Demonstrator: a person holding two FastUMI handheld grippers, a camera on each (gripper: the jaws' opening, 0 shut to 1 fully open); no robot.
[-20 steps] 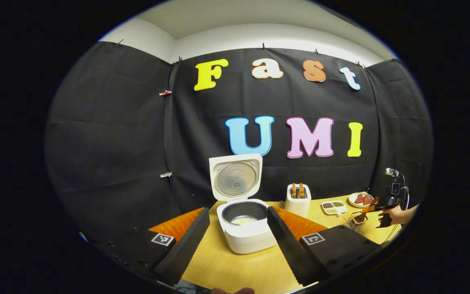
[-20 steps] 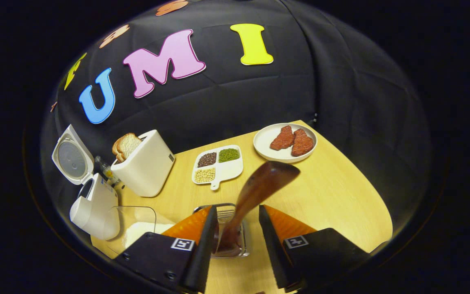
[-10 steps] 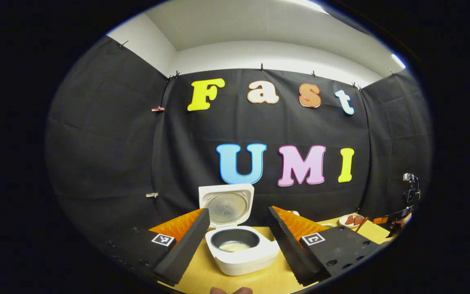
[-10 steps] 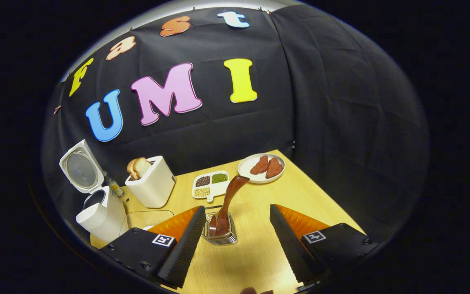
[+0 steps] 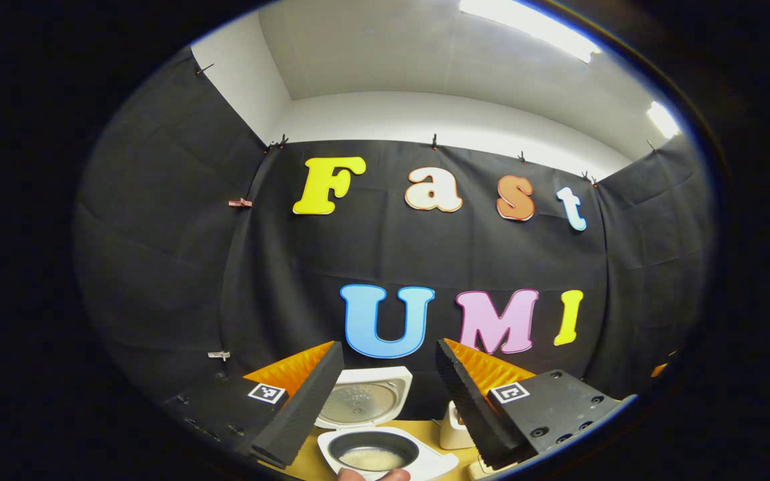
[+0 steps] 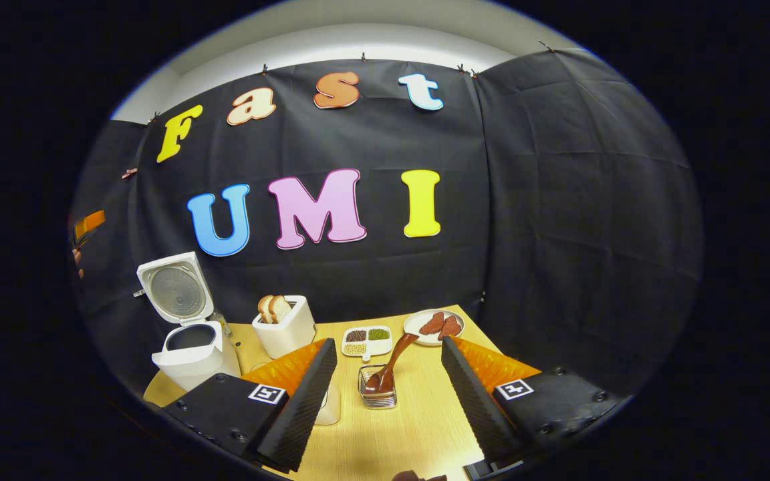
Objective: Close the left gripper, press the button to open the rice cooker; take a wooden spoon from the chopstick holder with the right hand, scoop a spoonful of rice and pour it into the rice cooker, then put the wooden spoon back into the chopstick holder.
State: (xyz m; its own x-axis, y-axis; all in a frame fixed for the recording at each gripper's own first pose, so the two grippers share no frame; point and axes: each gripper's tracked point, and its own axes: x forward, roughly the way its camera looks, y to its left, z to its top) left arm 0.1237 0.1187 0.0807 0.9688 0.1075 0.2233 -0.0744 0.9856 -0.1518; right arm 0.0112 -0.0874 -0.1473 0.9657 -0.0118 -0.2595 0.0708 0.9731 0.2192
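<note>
Right gripper (image 6: 388, 407) hangs over the near part of the wooden table (image 6: 418, 427), jaws spread wide, nothing between them. Just ahead, between the two fingers as seen in the right gripper view, stands the wire chopstick holder (image 6: 377, 394), upright on the table, apart from both fingers. The wooden spoon (image 6: 393, 367) sits in it, bowl end down, handle leaning up and to the right toward the back of the table. Beyond the holder lies a small white divided dish (image 6: 366, 340) with dark, green and pale grains in separate compartments; to its right, near the far edge, a white plate (image 6: 418, 329) carrying two reddish pieces. Left of the dish stands a white toaster (image 6: 286, 331) with two bread slices poking out of the top. Farther left, the white rice cooker (image 6: 191, 351) sits with its lid standing upright, inner pot exposed. In the left gripper view, the left gripper (image 5: 385, 414) is raised and tipped upward, jaws released and empty. Low between its fingers the rice cooker (image 5: 385, 454) shows again, open, with pale rice (image 5: 373, 459) at the bottom of the dark pot. A fingertip (image 5: 375, 475) shows at the very bottom edge. Behind everything, the black cloth wall, white ceiling above it.
</note>
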